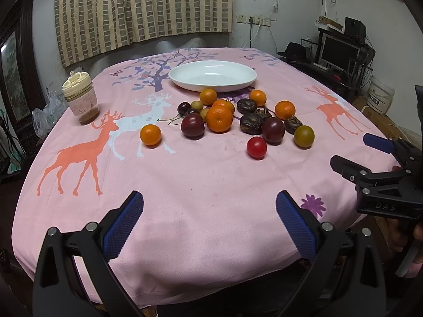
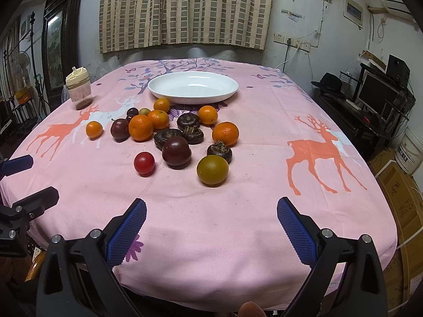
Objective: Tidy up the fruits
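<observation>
Over the near edge of the bench, the left claw is held level and pointing forward, its blue-padded fingers spread wide with nothing between them. Off to its right, the right claw sits in the same level, forward pose, jaws equally wide apart and empty; part of a hand shows behind its frame in the left wrist view. Ahead of both claws, on the pink deer-print cloth, lies the loose cluster of fruits: a red tomato and a greenish orange nearest the right claw, a dark plum just beyond them, then water chestnuts and several oranges. One small orange lies apart, ahead and left of the left claw. Farther out stands the empty white plate, with a lidded jar far left.
</observation>
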Available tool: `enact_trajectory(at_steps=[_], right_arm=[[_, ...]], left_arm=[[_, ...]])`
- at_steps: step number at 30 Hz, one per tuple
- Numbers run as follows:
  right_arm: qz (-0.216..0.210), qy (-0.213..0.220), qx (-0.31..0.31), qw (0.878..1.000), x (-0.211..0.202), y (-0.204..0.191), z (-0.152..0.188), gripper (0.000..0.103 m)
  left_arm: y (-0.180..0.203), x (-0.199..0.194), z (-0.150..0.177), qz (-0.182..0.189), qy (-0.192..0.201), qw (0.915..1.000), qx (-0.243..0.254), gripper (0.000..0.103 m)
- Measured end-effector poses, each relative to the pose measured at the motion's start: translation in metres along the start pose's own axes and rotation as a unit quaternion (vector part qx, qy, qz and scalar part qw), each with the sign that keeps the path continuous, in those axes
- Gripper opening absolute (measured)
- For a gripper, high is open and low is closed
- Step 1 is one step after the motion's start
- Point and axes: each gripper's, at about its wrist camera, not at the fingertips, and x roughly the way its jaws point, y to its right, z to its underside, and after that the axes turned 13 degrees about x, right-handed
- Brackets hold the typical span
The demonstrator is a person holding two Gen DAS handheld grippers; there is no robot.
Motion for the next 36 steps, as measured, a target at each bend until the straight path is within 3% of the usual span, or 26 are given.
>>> enact_trajectory(at_steps=[36], right_arm=[[0.001,-0.008,0.0,1.0,0.011,0.001,0.005,0.099]], left_arm=[[-0.005,0.007,0.006,0.005,-0.011,0.9999,-0.002,0.098]])
